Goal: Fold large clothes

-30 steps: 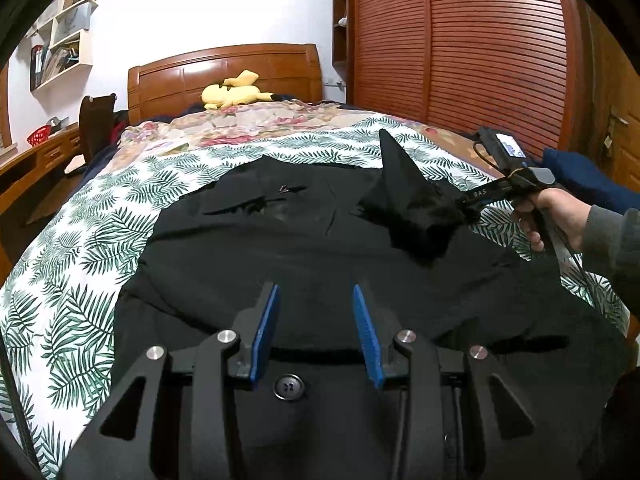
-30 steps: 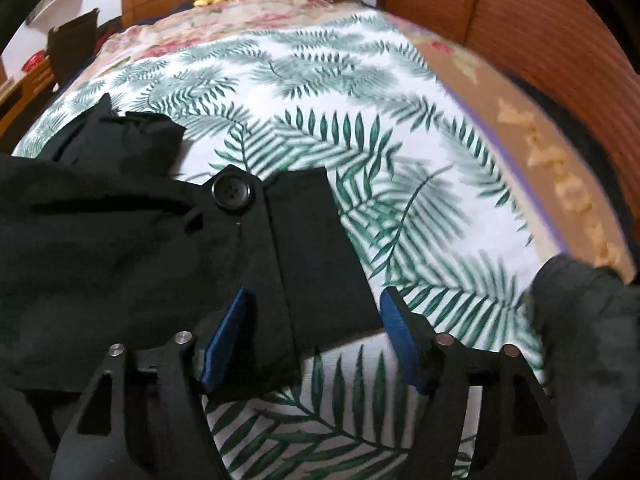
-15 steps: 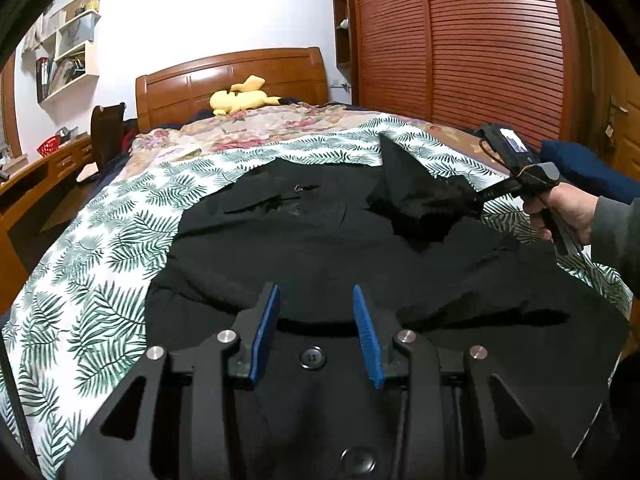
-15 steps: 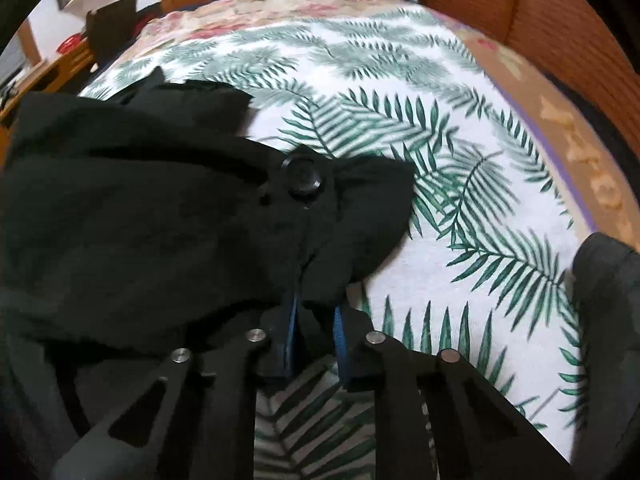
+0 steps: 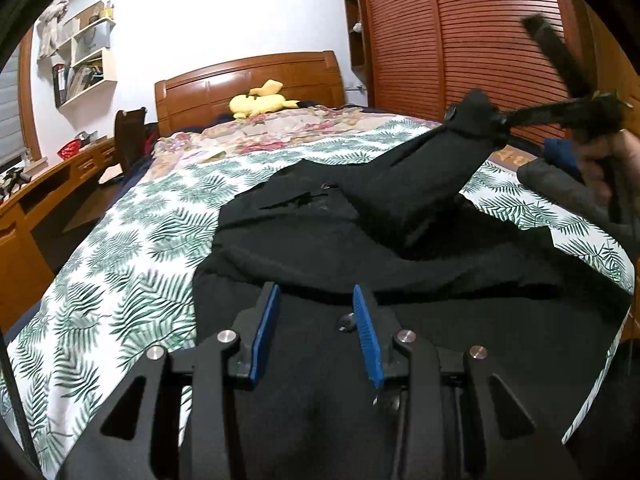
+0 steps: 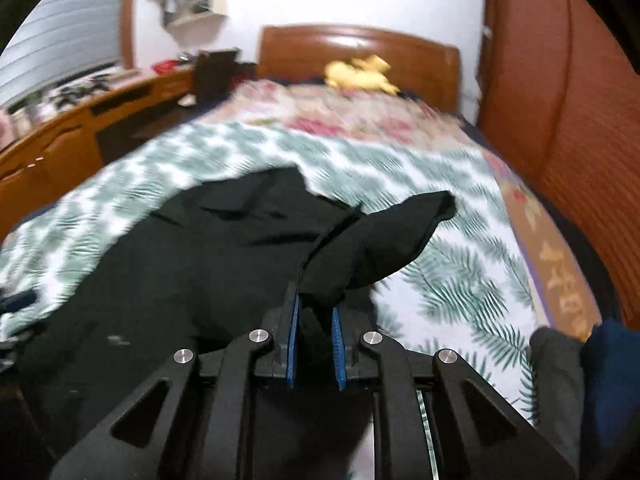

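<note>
Right wrist: blurred bedspread [image 6: 460, 280].

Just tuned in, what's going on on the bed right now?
A person is folding a black coat spread on the bed. The right gripper is shut on a sleeve and holds it raised off the bed. The left gripper hangs open over the coat's buttoned front, holding nothing.

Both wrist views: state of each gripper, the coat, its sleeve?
left gripper: open, above the coat, holding nothing.
right gripper: shut on the sleeve cuff.
black coat: spread flat on the leaf-print bedspread, unfolded.
sleeve: lifted off the bed, stretched up toward the right gripper.
</note>
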Demonstrator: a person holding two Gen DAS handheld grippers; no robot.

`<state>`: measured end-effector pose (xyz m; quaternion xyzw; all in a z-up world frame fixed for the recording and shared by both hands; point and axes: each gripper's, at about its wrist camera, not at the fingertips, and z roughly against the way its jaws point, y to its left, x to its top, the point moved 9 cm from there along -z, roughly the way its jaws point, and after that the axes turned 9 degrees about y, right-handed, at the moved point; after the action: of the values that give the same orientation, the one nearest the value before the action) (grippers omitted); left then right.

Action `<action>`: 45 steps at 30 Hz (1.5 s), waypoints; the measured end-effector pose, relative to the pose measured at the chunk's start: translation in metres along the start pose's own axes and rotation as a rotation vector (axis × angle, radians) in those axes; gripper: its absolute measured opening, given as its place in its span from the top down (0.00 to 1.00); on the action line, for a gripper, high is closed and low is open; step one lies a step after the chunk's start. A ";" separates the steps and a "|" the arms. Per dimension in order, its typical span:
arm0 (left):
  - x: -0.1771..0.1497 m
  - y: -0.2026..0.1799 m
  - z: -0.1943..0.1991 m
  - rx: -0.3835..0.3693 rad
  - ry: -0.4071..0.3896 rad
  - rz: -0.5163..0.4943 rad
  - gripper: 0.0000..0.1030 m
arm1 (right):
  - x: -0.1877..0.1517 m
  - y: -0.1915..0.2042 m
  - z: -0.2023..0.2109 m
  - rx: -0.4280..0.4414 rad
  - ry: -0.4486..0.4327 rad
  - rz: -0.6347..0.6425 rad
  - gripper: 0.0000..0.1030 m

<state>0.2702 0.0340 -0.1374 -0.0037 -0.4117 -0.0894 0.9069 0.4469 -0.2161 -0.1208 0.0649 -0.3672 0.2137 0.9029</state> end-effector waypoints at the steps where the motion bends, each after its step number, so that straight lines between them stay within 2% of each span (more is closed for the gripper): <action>1: -0.003 0.005 0.003 0.003 0.000 0.008 0.64 | 0.003 0.016 0.013 0.018 -0.020 0.021 0.89; 8: -0.028 0.030 0.023 0.028 0.005 0.039 0.64 | -0.001 0.096 0.060 0.092 -0.061 0.124 0.88; 19: -0.040 0.060 0.043 0.027 -0.026 0.058 0.64 | -0.036 0.164 0.061 0.166 -0.025 0.188 0.83; 22: -0.047 0.068 0.046 0.030 -0.023 0.066 0.64 | -0.043 0.181 0.061 0.197 -0.024 0.191 0.73; 24: -0.050 0.074 0.050 0.029 -0.024 0.078 0.64 | -0.047 0.190 0.062 0.201 -0.025 0.192 0.57; 26: -0.049 0.080 0.055 0.026 -0.034 0.092 0.64 | -0.048 0.202 0.068 0.219 -0.037 0.198 0.48; 31: -0.044 0.090 0.068 0.014 -0.070 0.121 0.64 | -0.049 0.214 0.080 0.243 -0.061 0.195 0.45; 34: -0.043 0.091 0.069 0.000 -0.075 0.129 0.64 | -0.054 0.211 0.077 0.212 -0.042 0.196 0.45; 38: -0.046 0.087 0.062 -0.015 -0.058 0.121 0.64 | -0.068 0.198 0.069 0.168 -0.018 0.184 0.45; 45: -0.054 0.067 0.046 -0.073 -0.007 0.093 0.64 | -0.097 0.166 0.059 0.139 0.020 0.127 0.45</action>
<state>0.2127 0.1117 -0.1428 -0.0561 -0.4110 -0.0620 0.9078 0.2757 -0.1160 -0.1523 0.1019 -0.3458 0.2963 0.8844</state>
